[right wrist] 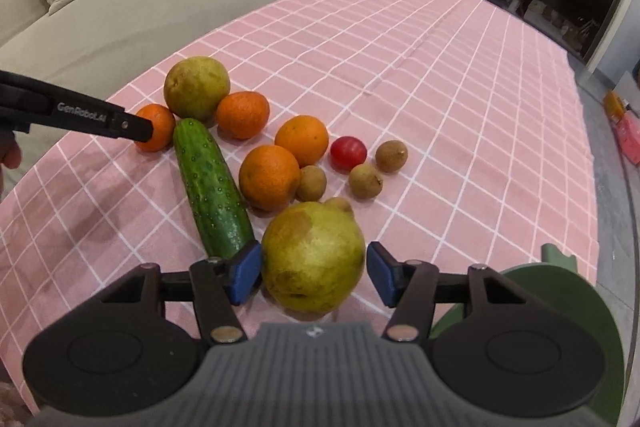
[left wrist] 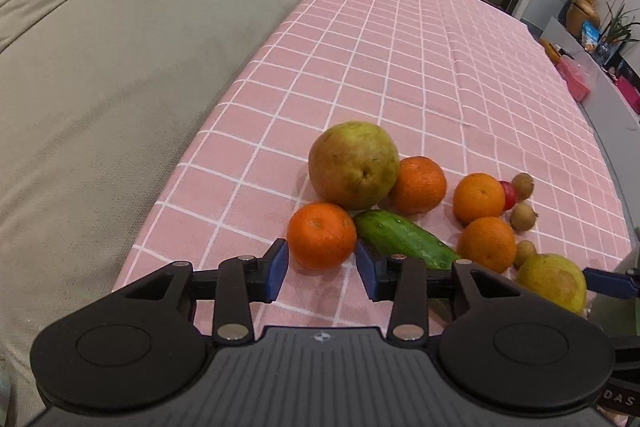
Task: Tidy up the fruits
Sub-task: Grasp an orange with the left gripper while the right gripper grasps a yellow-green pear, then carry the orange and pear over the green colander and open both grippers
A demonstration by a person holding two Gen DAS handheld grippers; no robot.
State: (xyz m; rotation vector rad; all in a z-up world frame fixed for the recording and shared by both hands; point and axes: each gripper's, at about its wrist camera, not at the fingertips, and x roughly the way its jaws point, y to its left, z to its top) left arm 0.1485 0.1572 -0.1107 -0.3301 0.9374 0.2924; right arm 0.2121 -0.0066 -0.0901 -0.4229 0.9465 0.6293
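Altogether four oranges (right wrist: 303, 140), two pears (right wrist: 314, 261), one cucumber (right wrist: 212, 191), both grippers' jaws apart, gripping nothing.

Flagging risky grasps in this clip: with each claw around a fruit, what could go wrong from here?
1. The right claw brackets the near pear; its left pad sits beside the cucumber and could nudge it.
2. The left claw straddles an orange touching the far pear; lifting might set that pear rolling.

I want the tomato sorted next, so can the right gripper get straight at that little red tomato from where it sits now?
Probably not directly. The right gripper has the big pear between its open jaws, and that pear sits between it and the red tomato. It would have to lift over or go around.
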